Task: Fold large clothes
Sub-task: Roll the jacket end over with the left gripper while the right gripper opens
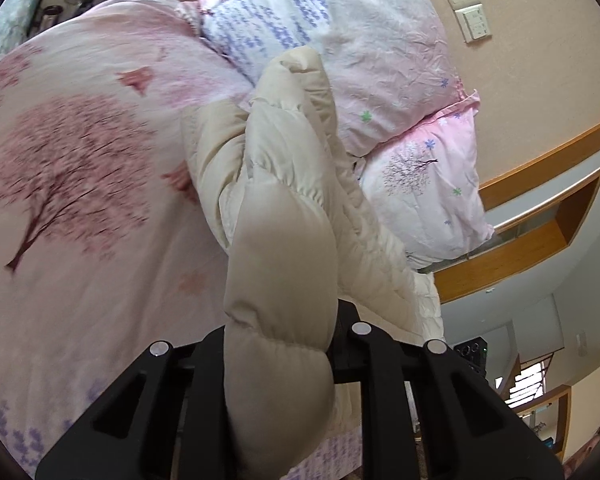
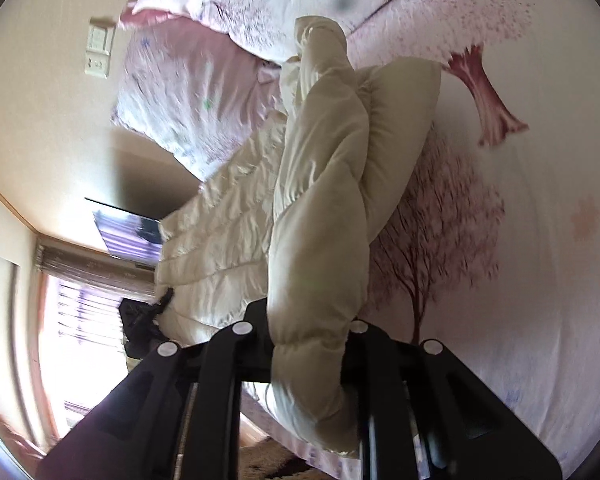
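Left wrist view: the left gripper [image 1: 280, 344] pinches a bunched fold of the cream puffer jacket [image 1: 284, 184], which runs from lower centre up to mid-frame over the pink bedspread [image 1: 80, 152].

Right wrist view: the right gripper [image 2: 308, 340] likewise clamps the jacket [image 2: 324, 184] at lower centre. Judgement: folding is midway, with the lifted edge not yet laid flat.

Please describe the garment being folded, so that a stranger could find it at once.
Look at the bed with the pink tree-print cover. In front of its flowered pillows hangs a cream padded jacket. It alone is plain, puffy and quilted, and both grippers hold it.
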Tool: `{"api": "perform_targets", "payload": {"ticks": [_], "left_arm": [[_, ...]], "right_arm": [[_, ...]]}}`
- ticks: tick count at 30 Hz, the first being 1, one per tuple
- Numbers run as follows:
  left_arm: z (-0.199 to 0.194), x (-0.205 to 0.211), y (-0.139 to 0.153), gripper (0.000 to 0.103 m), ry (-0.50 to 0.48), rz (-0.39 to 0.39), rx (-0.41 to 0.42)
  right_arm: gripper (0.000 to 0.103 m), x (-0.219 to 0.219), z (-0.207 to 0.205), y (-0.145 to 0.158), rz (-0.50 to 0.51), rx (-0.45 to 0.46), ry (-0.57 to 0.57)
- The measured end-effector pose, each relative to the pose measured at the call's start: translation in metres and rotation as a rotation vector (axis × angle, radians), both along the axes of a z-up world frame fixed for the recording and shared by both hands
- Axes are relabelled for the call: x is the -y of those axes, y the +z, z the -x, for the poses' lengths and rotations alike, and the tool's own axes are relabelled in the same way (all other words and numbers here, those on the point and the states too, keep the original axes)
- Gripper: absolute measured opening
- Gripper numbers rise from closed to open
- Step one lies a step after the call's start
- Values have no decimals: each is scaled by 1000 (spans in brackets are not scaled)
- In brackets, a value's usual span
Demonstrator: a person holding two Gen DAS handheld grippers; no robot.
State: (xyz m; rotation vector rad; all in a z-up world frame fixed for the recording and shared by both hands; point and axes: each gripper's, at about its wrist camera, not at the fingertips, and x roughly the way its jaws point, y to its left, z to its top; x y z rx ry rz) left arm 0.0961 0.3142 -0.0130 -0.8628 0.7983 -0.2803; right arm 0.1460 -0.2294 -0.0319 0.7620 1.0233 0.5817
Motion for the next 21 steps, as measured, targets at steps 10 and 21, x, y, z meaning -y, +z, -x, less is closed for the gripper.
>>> {"api": "perform_targets", "payload": {"ticks": [10, 21], "left_arm": [[-2, -10, -22, 56, 52, -26, -75], [92, -25, 8, 73, 300, -160, 53]], "right_arm": [[63, 0, 20, 12, 420, 61, -261], [55, -156, 39, 65, 711, 512, -129]]}}
